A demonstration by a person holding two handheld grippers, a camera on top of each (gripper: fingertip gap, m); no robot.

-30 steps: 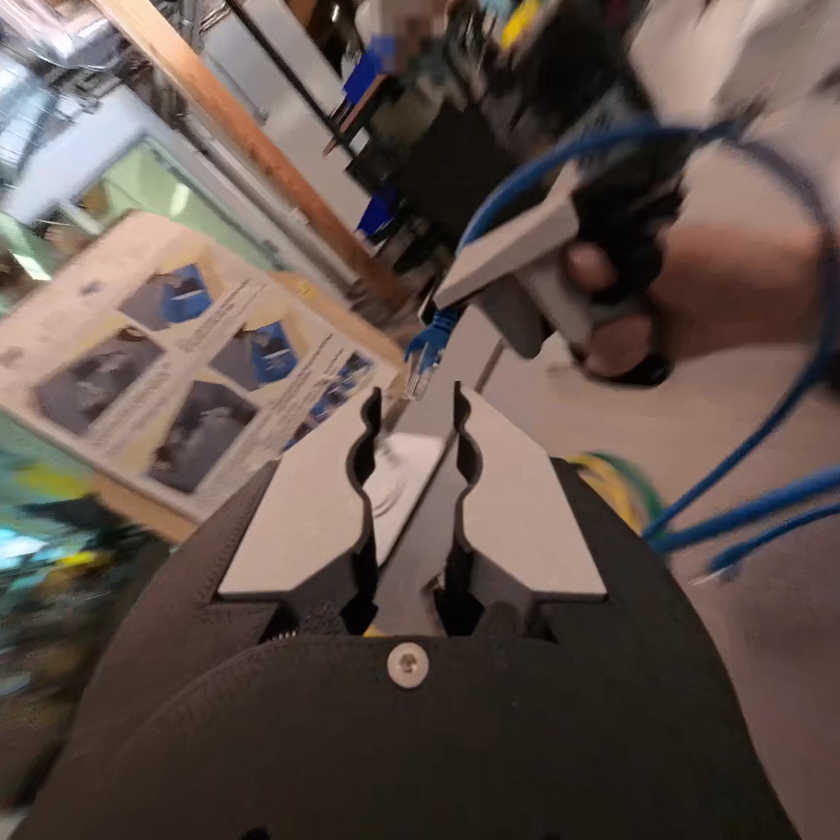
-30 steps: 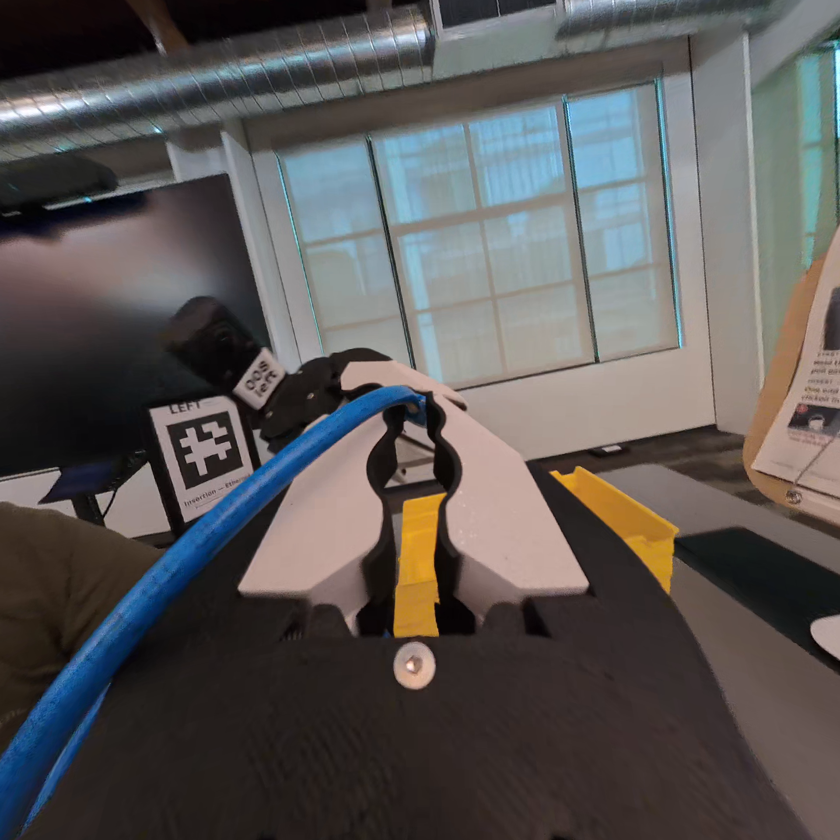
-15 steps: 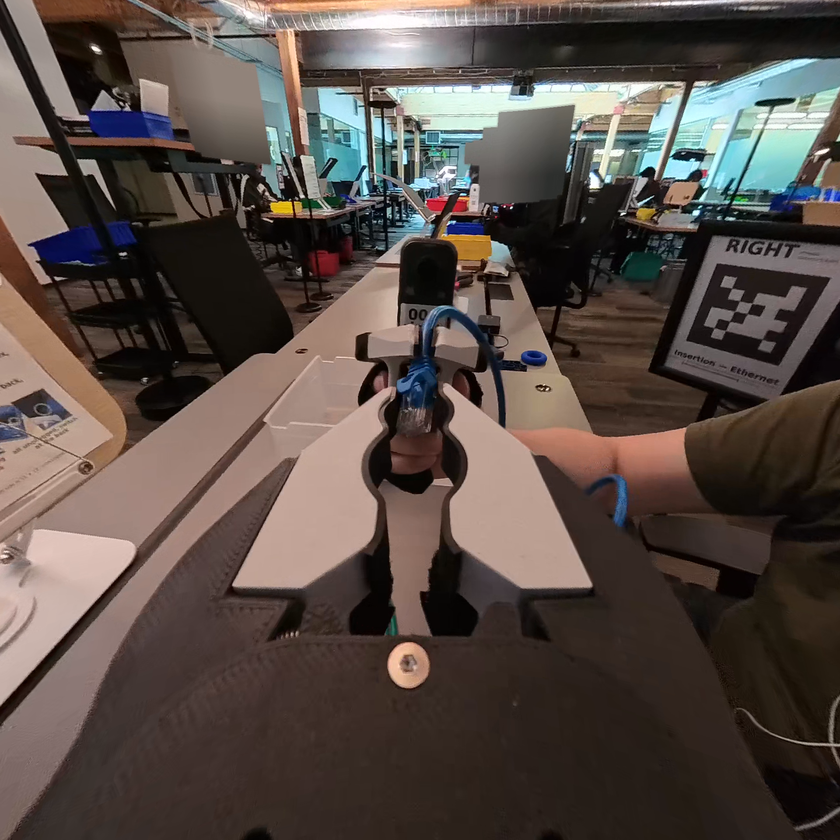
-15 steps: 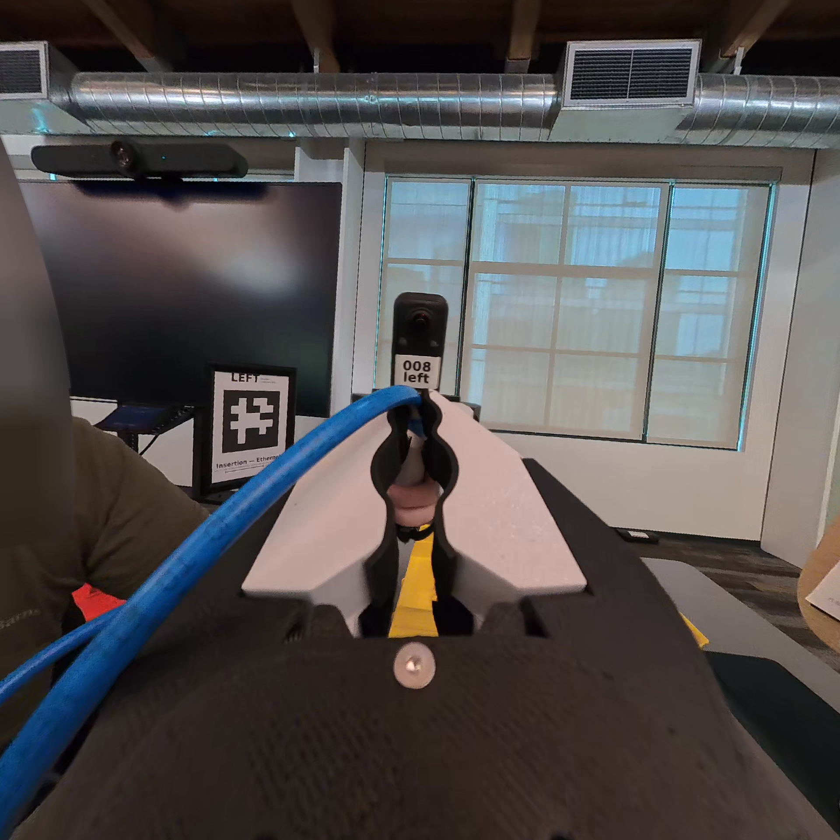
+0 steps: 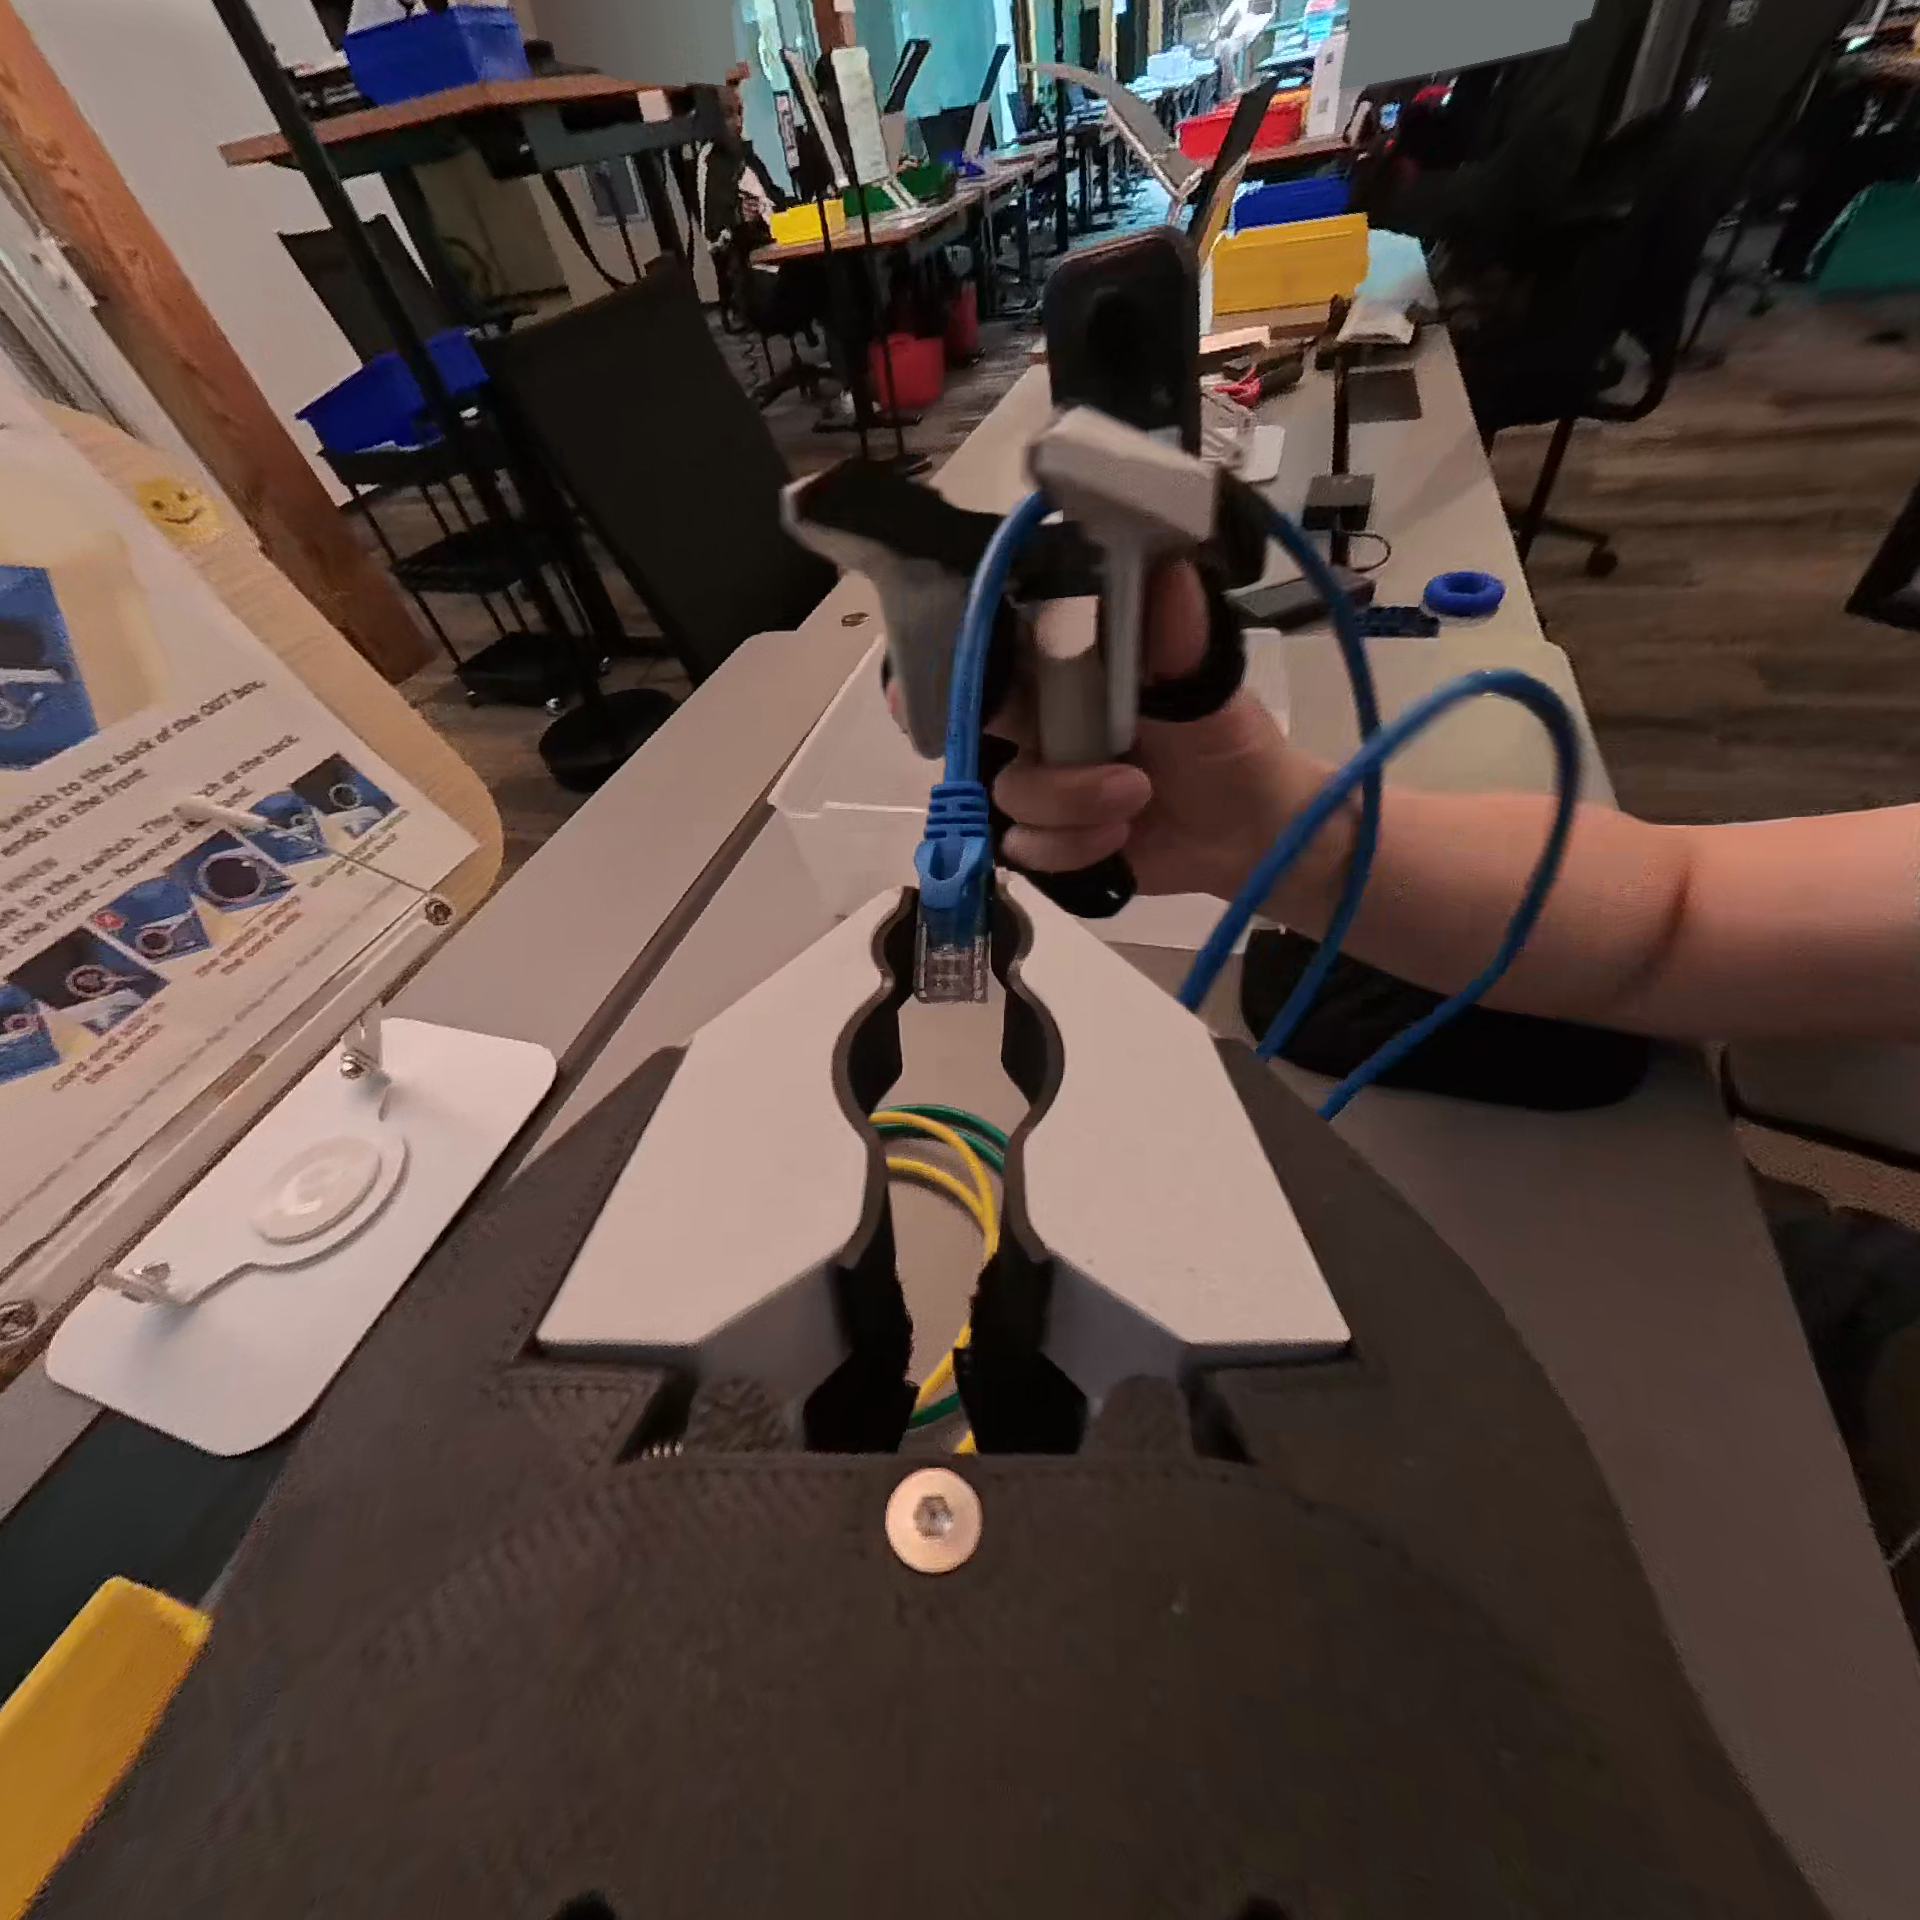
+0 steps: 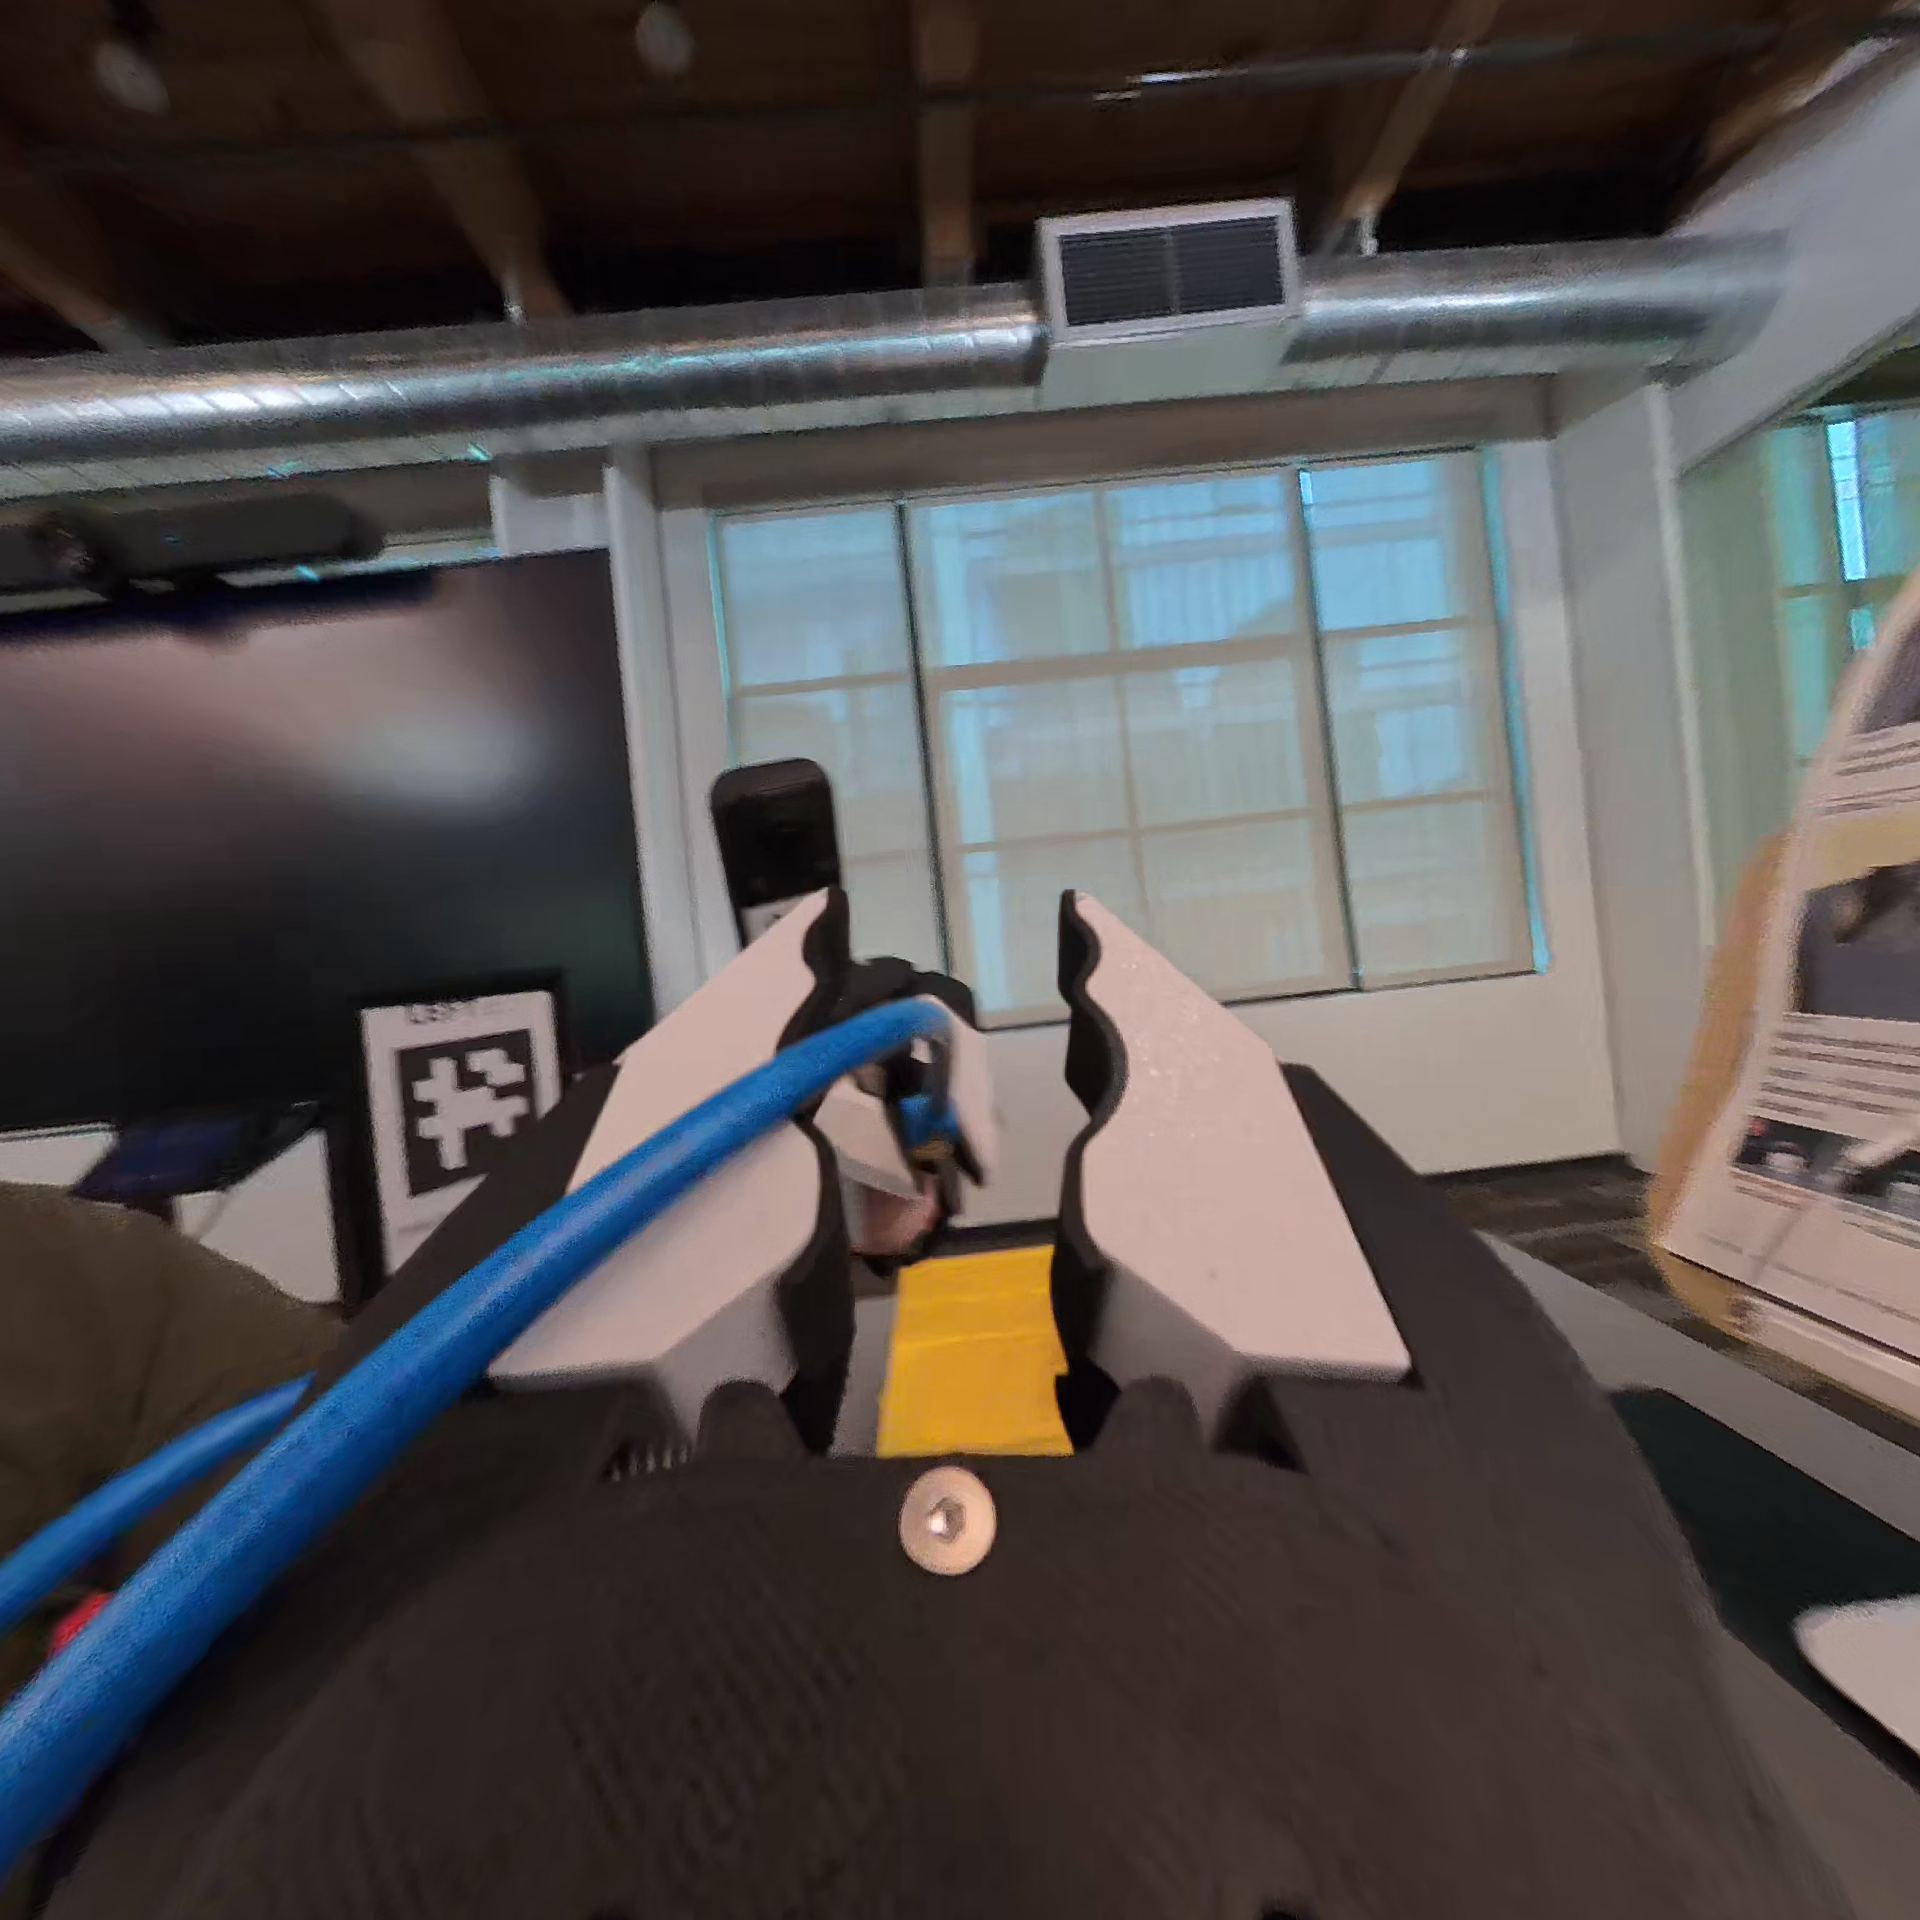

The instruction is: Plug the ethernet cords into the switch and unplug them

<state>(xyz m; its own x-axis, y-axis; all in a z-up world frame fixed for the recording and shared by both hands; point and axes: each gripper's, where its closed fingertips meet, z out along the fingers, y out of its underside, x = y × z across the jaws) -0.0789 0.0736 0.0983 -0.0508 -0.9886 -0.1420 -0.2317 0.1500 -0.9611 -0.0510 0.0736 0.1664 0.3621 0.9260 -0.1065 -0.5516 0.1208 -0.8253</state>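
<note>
Left gripper (image 5: 951, 935): fingers clamped on the clear plug of the blue cord (image 5: 951, 883).
Right gripper (image 6: 945, 935): fingers apart, the cord draped over its left finger.
Cord: looping past the person's arm (image 5: 1558, 914) above the worktop (image 5: 1455, 1195).
Green and yellow cords (image 5: 956, 1164): on the worktop beneath the left gripper.

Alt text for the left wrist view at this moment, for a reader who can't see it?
The left gripper is closed on the clear plug of a blue ethernet cord, whose cable arcs up past the open fingers of the right gripper, held in a hand just beyond. Below lie green and yellow cords on a grey table, with an instruction board at left.
</note>
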